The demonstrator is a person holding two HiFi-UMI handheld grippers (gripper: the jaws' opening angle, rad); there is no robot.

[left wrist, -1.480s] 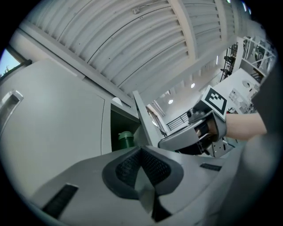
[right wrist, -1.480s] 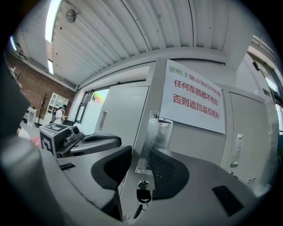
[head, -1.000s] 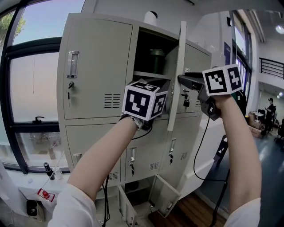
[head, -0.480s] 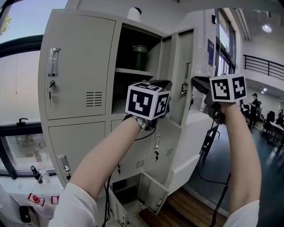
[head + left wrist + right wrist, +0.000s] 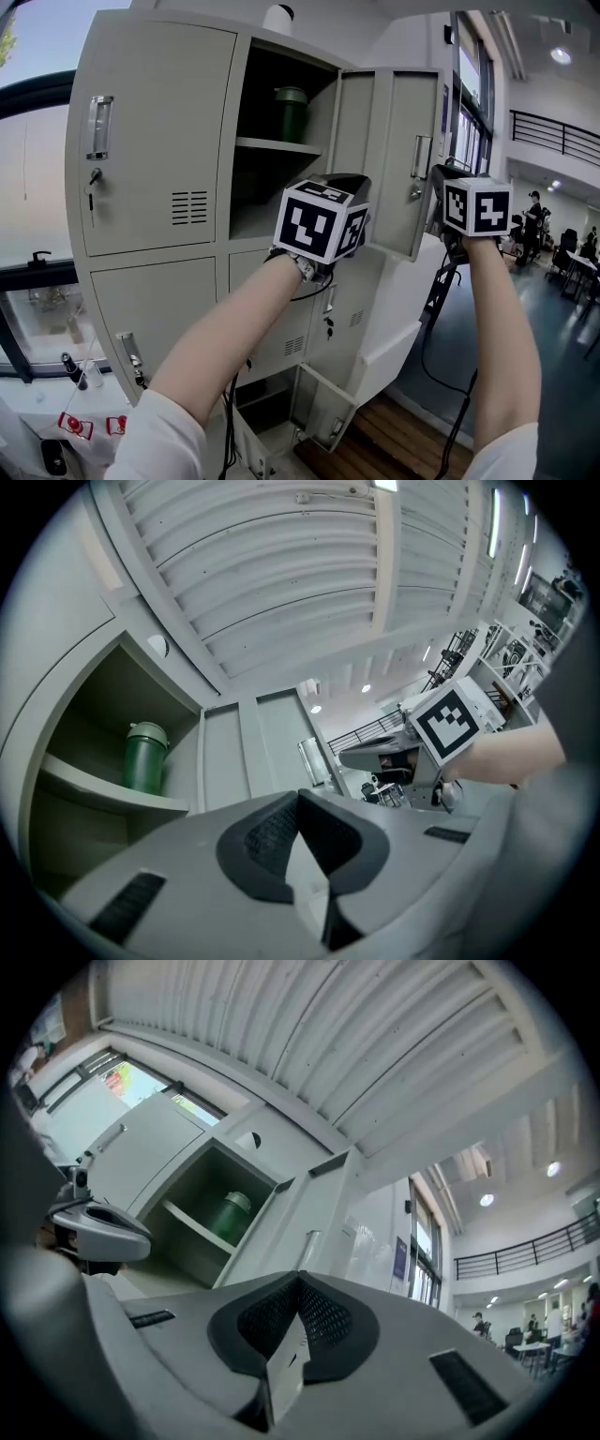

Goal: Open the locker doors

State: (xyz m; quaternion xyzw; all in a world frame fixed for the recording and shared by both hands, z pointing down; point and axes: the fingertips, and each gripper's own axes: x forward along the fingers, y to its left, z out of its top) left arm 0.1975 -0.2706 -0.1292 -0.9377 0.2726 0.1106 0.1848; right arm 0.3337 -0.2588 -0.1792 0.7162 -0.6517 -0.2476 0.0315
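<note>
With the left tongs (image 5: 298, 799) pinched together on nothing and the right tongs (image 5: 298, 1279) having just been closing, likewise on nothing, near the open upper door (image 5: 389, 155), better to leave that door alone and go for a closed one such as the upper left door (image 5: 155, 141) (part the tongs before its handle (image 5: 100, 127), then pull along the hinge's arc). Grey metal locker (image 5: 164, 309), upright straight ahead: upper middle compartment (image 5: 267, 192) bared, green bottle (image 5: 289, 112) on its shelf (image 5: 272, 145), row below seemingly closed, one bottom door (image 5: 328, 412) hanging open.
</note>
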